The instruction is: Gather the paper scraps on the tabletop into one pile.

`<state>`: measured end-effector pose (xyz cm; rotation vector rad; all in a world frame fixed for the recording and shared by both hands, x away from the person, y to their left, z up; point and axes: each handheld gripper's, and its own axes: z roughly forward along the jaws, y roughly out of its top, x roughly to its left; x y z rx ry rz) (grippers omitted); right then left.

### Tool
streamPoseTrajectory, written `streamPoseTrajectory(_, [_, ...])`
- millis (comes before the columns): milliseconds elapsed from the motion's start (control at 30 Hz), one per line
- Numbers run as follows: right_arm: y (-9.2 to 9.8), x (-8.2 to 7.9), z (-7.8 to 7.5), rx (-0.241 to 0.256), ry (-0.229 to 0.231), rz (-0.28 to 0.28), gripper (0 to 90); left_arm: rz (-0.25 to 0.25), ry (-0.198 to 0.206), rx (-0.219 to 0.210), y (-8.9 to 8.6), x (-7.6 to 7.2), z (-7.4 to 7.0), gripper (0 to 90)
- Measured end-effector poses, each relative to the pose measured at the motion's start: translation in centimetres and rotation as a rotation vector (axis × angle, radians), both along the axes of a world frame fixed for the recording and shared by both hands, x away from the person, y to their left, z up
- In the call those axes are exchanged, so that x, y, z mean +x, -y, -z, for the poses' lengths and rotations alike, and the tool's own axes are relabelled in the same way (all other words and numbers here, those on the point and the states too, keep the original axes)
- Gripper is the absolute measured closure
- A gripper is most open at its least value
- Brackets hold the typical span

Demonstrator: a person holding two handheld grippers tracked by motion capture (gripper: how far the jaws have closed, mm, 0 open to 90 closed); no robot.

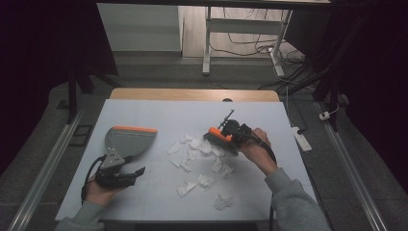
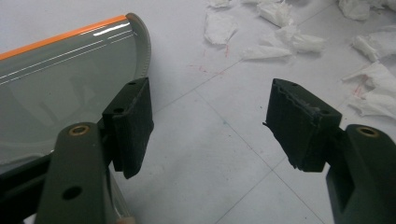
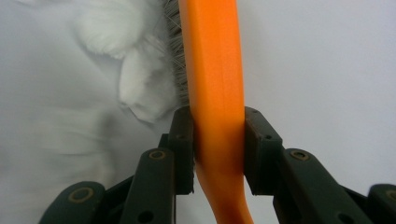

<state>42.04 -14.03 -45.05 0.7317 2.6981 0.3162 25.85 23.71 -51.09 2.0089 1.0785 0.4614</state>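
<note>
A grey dustpan (image 1: 126, 141) with an orange front lip lies on the white table at the left; its pan (image 2: 56, 88) runs past my left jaw. My left gripper (image 1: 137, 172) (image 2: 210, 128) sits just behind and right of the dustpan, open, with bare table between its jaws. An orange-backed brush (image 1: 220, 136) (image 3: 214, 79) with dark bristles is held at the right edge of the paper heap; my right gripper (image 1: 234, 131) (image 3: 218, 149) is shut on its orange handle. Several torn white paper scraps (image 1: 197, 156) (image 2: 280, 39) (image 3: 140, 79) lie scattered over the middle of the table.
The white table top (image 1: 144, 113) has a wooden strip along its far edge (image 1: 192, 94). Past it stand a desk frame (image 1: 208, 43) and floor cables (image 1: 250, 45). A white power strip (image 1: 302, 138) lies off the table's right side.
</note>
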Motion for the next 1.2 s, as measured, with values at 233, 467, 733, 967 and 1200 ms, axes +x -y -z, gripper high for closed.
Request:
streamPoseTrajectory(233, [0.2, -1.0, -2.5, 0.104, 0.055, -0.008, 67.9, 0.003, -0.002, 0.005, 0.1, 0.0, 0.1, 32.2])
streamPoseTrajectory(467, [0.7, -0.3, -4.0, 0.161, 0.127, 0.008, 67.9, 0.000, -0.002, 0.002, 0.0, 0.1, 0.1, 32.2])
streamPoseTrajectory(733, [-4.5, 1.6, -2.5, 0.063, 0.123, -0.138, 67.9, 0.000, -0.001, 0.004, 0.0, 0.1, 0.1, 32.2])
streamPoseTrajectory(967, [-6.9, 5.3, -1.1, -0.033, 0.148, -0.148, 67.9, 0.001, -0.005, -0.002, -0.2, 0.1, 0.2, 32.3])
streamPoseTrajectory(1200, [-7.1, 7.6, 0.4, -0.139, 0.119, -0.164, 68.0, 0.001, -0.005, -0.001, -0.2, 0.1, 0.2, 32.3])
